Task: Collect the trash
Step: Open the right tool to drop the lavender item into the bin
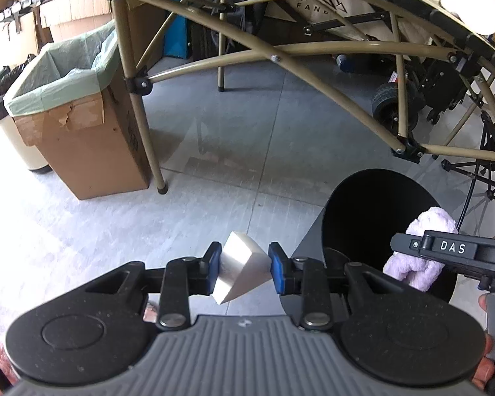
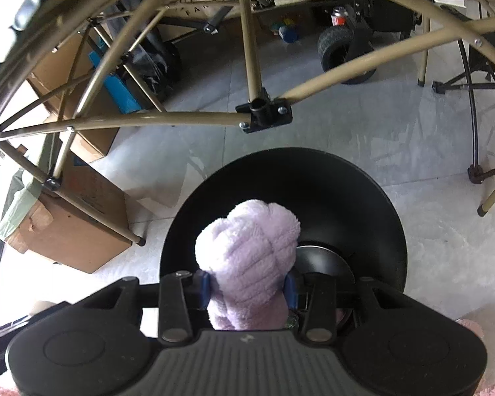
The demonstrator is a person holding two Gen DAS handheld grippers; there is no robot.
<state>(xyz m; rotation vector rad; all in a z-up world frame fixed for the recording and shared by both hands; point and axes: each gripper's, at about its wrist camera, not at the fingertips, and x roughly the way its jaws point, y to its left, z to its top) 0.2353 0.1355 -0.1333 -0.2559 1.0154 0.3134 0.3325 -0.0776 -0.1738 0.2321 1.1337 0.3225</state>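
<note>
Left tongs (image 1: 244, 272) pinch a shiny metal block (image 1: 237, 270) above the floor. Right tongs (image 2: 247, 288) clamp a lilac plush toy (image 2: 247, 264) over the black bin (image 2: 363, 204).

Open floor (image 1: 214, 151) ahead; table frame (image 1: 280, 52) overhead, black bin (image 2: 280, 178) below.

Shiny metal block (image 1: 239, 269) (fluffy lilac cloth (image 2: 247, 264))
</note>
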